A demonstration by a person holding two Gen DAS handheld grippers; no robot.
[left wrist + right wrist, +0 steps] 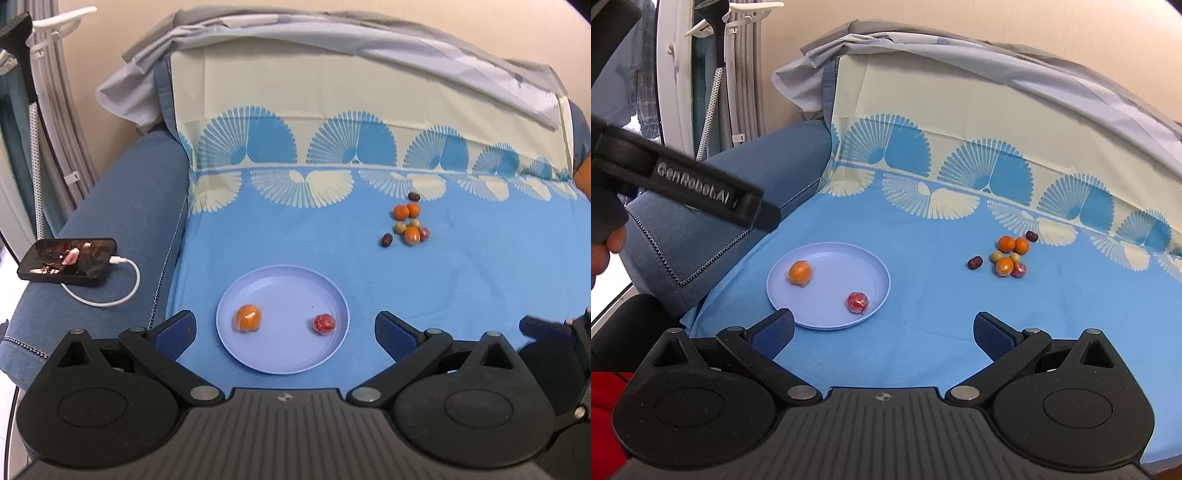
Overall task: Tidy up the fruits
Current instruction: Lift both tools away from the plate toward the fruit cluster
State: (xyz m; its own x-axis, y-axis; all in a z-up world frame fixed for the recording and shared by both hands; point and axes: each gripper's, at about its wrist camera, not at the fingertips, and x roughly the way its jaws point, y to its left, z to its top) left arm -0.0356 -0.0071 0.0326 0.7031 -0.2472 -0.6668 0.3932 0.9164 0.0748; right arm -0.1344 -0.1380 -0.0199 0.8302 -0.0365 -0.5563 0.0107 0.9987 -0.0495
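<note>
A lilac plate [288, 363] [798, 317] lies on the blue cloth and holds a wrapped orange [248, 318] [800, 273] and a wrapped red fruit [324, 324] [858, 302]. A pile of loose fruits [408, 222] [1010, 254], oranges, small green ones and dark ones, lies farther back on the right. My left gripper [284, 330] is open and empty, just in front of the plate. My right gripper [884, 332] is open and empty, in front of the plate's right side.
A phone [68, 260] on a white charging cable lies on the blue sofa arm [122, 236] at the left. The sofa back [314, 122] rises behind the cloth under a grey sheet. The left gripper's body [679, 181] crosses the right wrist view at upper left.
</note>
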